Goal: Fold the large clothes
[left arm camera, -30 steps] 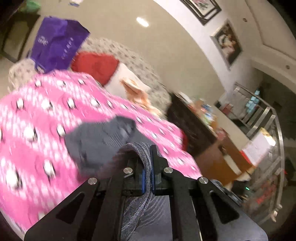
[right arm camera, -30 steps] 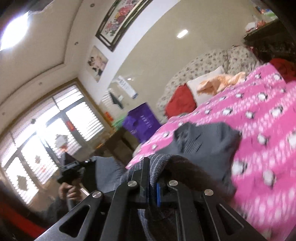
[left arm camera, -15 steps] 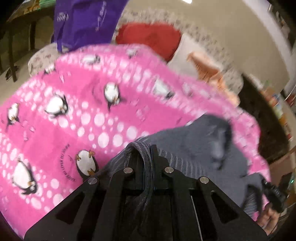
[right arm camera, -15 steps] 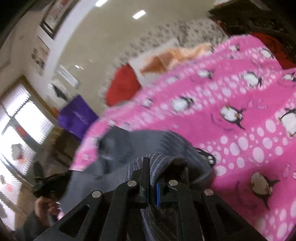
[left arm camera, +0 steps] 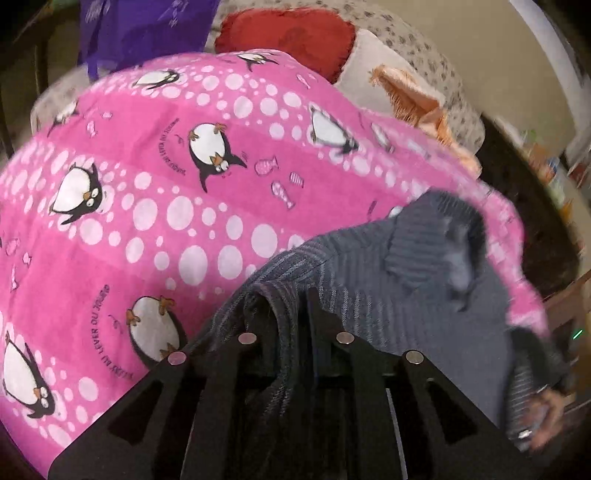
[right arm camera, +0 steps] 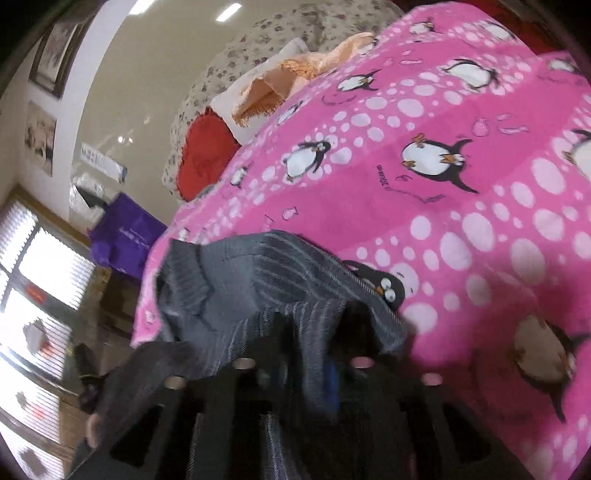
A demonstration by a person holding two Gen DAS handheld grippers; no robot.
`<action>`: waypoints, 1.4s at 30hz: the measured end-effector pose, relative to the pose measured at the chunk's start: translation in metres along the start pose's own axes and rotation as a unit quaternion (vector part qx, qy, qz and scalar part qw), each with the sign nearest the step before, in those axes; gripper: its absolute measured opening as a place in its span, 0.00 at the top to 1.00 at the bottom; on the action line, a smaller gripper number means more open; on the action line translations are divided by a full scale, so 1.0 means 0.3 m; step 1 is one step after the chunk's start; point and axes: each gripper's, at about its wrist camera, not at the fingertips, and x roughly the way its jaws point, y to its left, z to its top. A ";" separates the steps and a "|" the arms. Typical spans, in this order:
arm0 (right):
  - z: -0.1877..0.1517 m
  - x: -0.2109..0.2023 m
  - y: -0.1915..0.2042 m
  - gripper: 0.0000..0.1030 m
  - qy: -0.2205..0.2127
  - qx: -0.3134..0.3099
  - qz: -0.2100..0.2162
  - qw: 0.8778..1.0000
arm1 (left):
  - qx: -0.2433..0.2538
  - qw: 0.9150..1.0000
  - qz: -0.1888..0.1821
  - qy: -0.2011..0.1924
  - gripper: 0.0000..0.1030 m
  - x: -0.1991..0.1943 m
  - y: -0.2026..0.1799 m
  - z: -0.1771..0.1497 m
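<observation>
On the bed, entry by two observers:

A: Left tool [left arm camera: 286,314]: jaws drawn nearly together, pinching a bunched edge of the grey sweater [left arm camera: 417,280]. Fabric wraps over both fingertips and hangs down between the black arms.

B: Right tool [right arm camera: 312,332]: same state, narrow, clamped on another fold of the sweater [right arm camera: 229,284]; view blurred, fingertips largely buried in cloth.

A: Material: knit, fine vertical striping in darker grey, ribbed band at the far end. Limp, rumpled, no flat panel visible.

B: Location: sweater lies partly on the pink blanket [left arm camera: 155,206], near edge lifted by both tools.

A: Blanket: fleece-like, printed with penguins and white dots. Beyond it, a red cushion [left arm camera: 284,37], a peach fringed cloth [left arm camera: 410,96], a floral headboard [right arm camera: 295,33]. Purple bag [right arm camera: 125,236] beside the bed.
</observation>
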 end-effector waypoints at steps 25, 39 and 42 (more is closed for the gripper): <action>-0.495 -0.247 0.399 0.86 0.018 -0.266 -0.047 0.963 | 0.172 0.984 -0.031 -0.039 0.77 -0.278 -0.205 -0.522; -0.489 -0.174 0.389 0.86 0.031 -0.258 -0.058 0.964 | 0.234 0.972 0.024 0.004 0.77 -0.142 -0.248 -0.476; -0.440 -0.148 0.373 0.86 0.024 -0.244 -0.073 0.967 | 0.221 0.975 0.017 -0.027 0.77 -0.165 -0.259 -0.437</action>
